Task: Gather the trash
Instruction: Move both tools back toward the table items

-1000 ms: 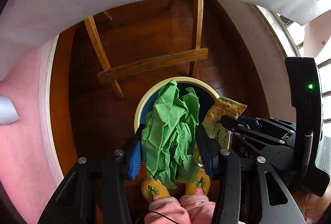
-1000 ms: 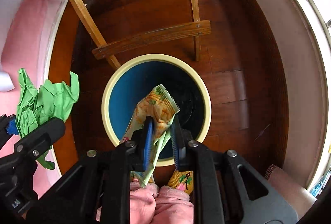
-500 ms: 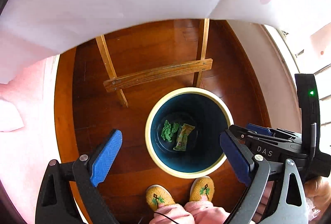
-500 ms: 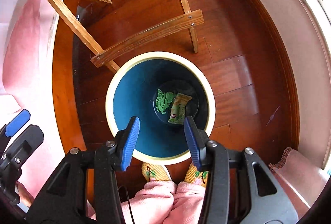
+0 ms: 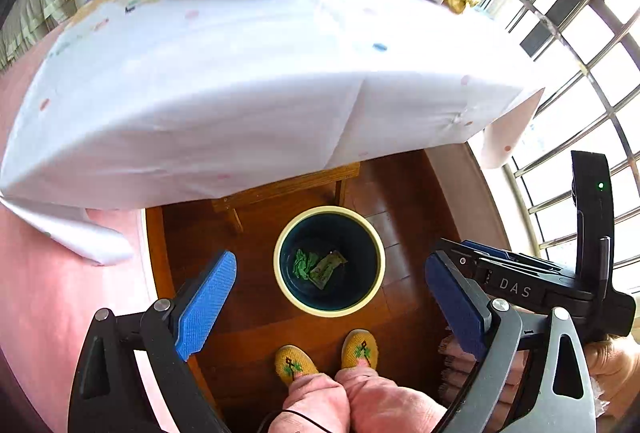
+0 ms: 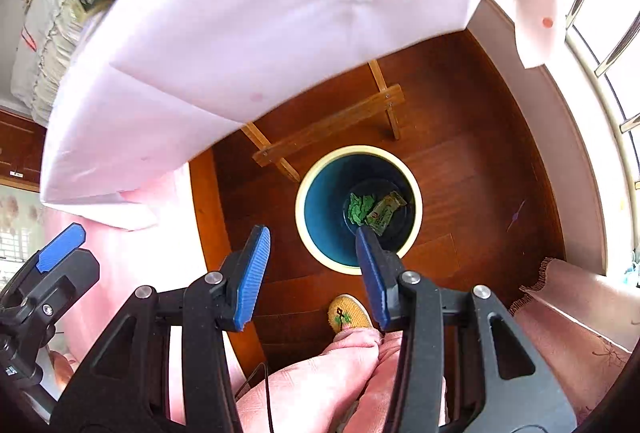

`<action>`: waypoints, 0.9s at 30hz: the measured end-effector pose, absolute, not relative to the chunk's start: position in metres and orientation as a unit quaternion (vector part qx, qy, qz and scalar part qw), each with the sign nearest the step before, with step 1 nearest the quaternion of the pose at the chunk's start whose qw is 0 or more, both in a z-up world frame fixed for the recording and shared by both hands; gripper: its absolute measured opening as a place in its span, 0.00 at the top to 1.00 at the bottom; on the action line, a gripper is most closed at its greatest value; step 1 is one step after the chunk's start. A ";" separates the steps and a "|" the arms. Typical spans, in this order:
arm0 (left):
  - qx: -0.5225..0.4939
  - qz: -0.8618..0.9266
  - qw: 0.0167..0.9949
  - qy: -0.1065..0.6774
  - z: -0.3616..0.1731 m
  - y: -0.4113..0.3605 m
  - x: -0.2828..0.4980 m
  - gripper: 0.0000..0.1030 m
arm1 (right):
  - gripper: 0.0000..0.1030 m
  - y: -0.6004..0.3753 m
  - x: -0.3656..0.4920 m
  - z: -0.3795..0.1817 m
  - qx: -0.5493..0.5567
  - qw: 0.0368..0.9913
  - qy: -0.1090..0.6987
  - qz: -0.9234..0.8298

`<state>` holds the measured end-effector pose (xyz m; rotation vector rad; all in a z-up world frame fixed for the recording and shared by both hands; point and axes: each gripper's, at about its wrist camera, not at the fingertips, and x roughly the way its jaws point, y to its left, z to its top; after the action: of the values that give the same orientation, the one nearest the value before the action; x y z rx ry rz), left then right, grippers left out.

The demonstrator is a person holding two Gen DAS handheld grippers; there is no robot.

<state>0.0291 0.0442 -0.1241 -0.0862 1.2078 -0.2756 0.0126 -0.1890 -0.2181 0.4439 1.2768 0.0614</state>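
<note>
A white cloth [image 5: 240, 93] with small coloured spots drapes the worktop across the upper frame, its folded edge hanging over dark polished floorboards [image 5: 260, 297]. Below, near centre, stands a round bin [image 5: 280, 275] with a cream rim and smooth dark blue inside. At its bottom lie a crumpled green paper [image 5: 302, 263] and a flat snack wrapper [image 5: 326, 267], touching. The left claw [image 5: 330, 303] has its ribbed blue pads spread wide and empty, framing the bin from well above. The right claw [image 6: 312, 269] is also parted and empty, one pad overlapping the bin's rim in view.
</note>
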 end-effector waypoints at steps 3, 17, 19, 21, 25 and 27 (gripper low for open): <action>-0.036 -0.142 0.825 0.546 -0.072 0.047 0.027 0.06 | 0.60 -0.186 0.006 -0.167 0.206 0.800 0.563 0.029; -0.015 -0.202 0.873 0.444 0.121 0.025 0.053 0.06 | 0.60 -0.212 -0.008 0.020 0.244 0.867 0.434 0.003; -0.017 -0.200 0.873 0.445 0.132 0.018 0.063 0.06 | 0.60 -0.217 -0.005 0.035 0.238 0.875 0.422 0.001; -0.024 -0.201 0.872 0.445 0.138 0.010 0.074 0.06 | 0.60 -0.224 -0.002 0.047 0.232 0.880 0.414 -0.003; -0.020 -0.197 0.868 0.454 0.140 -0.010 0.101 0.06 | 0.60 -0.242 0.014 0.060 0.222 0.887 0.405 -0.005; -0.019 -0.201 0.863 0.462 0.138 -0.021 0.119 0.06 | 0.60 -0.252 0.028 0.061 0.218 0.889 0.403 -0.004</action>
<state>0.1185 -0.0215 0.1382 -0.0401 0.9695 -0.4217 0.0276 -0.2520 0.0610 0.4524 0.8370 -0.0083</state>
